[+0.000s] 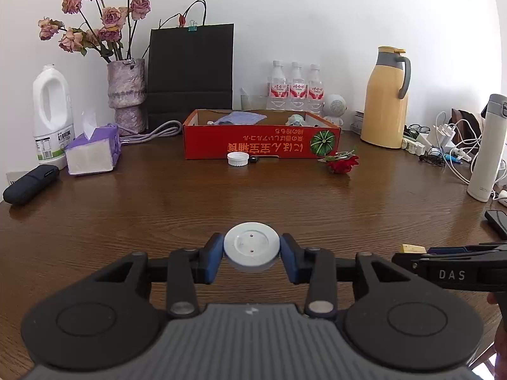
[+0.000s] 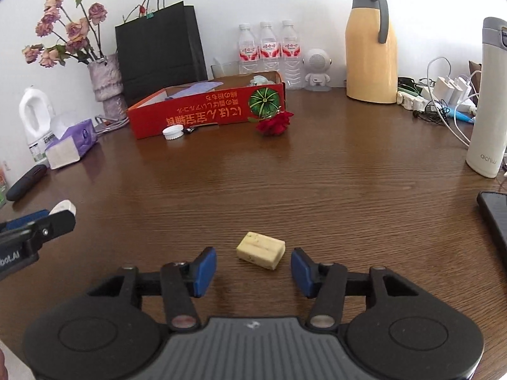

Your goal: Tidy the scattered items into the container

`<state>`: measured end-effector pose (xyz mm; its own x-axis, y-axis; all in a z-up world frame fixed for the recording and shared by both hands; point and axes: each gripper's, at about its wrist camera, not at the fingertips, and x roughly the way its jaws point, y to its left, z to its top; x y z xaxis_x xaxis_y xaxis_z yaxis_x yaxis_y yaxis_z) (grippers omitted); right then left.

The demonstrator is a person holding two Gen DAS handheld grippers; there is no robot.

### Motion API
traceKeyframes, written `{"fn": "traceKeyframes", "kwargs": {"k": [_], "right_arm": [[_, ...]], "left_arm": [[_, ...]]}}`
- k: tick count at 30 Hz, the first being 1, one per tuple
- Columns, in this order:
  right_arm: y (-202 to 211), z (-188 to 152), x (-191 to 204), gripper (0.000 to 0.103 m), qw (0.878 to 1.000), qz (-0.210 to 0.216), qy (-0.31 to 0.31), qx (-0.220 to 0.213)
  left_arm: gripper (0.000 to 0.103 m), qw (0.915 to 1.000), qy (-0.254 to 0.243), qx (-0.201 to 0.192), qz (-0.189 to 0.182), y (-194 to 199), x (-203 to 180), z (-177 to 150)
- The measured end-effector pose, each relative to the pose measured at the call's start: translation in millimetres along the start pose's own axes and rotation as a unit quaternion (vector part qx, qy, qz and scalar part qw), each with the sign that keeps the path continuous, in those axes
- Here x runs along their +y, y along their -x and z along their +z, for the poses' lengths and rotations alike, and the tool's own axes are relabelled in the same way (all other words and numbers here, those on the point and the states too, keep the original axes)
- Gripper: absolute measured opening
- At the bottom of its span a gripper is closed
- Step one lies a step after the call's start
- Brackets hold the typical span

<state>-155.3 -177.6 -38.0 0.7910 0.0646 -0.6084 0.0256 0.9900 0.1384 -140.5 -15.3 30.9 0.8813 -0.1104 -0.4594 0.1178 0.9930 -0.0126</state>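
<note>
My left gripper (image 1: 252, 255) is shut on a round white disc (image 1: 252, 248), held just above the brown table. My right gripper (image 2: 253, 267) is open, its blue pads on either side of a pale yellow block (image 2: 260, 250) lying on the table; the block also shows in the left wrist view (image 1: 412, 248). The red cardboard box (image 1: 263, 147) stands at the back middle with a purple cloth (image 1: 240, 117) and other small things inside; it also shows in the right wrist view (image 2: 206, 115). A white bottle cap (image 1: 237, 159), a small black item (image 1: 253, 159) and a red rose (image 1: 343, 163) lie in front of it.
At the back stand a vase of dried roses (image 1: 125, 95), a black paper bag (image 1: 191, 72), three water bottles (image 1: 296, 87), a yellow jug (image 1: 385, 98) and a white speaker (image 1: 336, 107). A tissue pack (image 1: 92, 152), detergent bottle (image 1: 50, 117) and dark case (image 1: 30, 183) sit left. A white flask (image 2: 488, 101), chargers and a phone (image 2: 496, 218) sit right.
</note>
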Motion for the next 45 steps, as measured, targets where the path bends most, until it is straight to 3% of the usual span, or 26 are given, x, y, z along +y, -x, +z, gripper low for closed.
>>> {"fn": "traceKeyframes", "kwargs": {"k": [1,3,9,13,18,21,24,28,31,34,38,41,45], "right_arm": [[-4,1,5,0.052,1.0,-0.006,0.007,-0.003],[-10,1,16,0.031,0.999,-0.034,0.038,-0.011],[-15,5,18,0.03,0.997,-0.036,0.069,-0.015],[-14,23,12,0.03,0.998,-0.016,0.055,-0.011],[-30,94,8,0.03,0.997,0.011,0.05,-0.056],[-56,158,4,0.03,0.995,0.023,0.049,-0.084],[-95,234,-4,0.03,0.994,0.047,0.043,-0.089],[-161,318,-9,0.03,0.996,0.067,0.032,-0.042],[-213,347,-5,0.03,0.997,0.065,0.037,-0.001],[-267,349,3,0.03,0.995,0.066,0.048,0.051],[-325,341,5,0.03,0.99,0.053,0.06,0.119],[-355,335,5,0.032,0.986,0.045,0.07,0.144],[-359,341,8,0.03,0.988,0.054,0.066,0.131]], "left_arm": [[0.04,1.0,0.002,0.003,0.0,-2,1,0],[0.04,1.0,0.005,0.008,0.002,-6,3,0],[0.04,0.9998,0.012,0.017,0.003,-18,12,5],[0.04,0.9996,0.027,0.01,0.001,-27,19,23],[0.04,0.9983,0.036,-0.036,-0.029,-67,33,88],[0.04,0.9977,0.02,-0.055,-0.034,-118,42,147],[0.04,0.9984,0.008,-0.041,-0.039,-183,53,210],[0.04,0.9996,-0.027,-0.008,-0.004,-272,68,267],[0.04,0.9983,-0.053,0.021,0.006,-332,72,277],[0.04,0.9964,-0.057,0.063,0.005,-380,70,272],[0.042,0.9925,-0.088,0.08,0.027,-419,65,269],[0.048,0.9911,-0.081,0.102,0.026,-441,68,270],[0.055,0.9916,-0.073,0.105,0.022,-442,72,274]]}}
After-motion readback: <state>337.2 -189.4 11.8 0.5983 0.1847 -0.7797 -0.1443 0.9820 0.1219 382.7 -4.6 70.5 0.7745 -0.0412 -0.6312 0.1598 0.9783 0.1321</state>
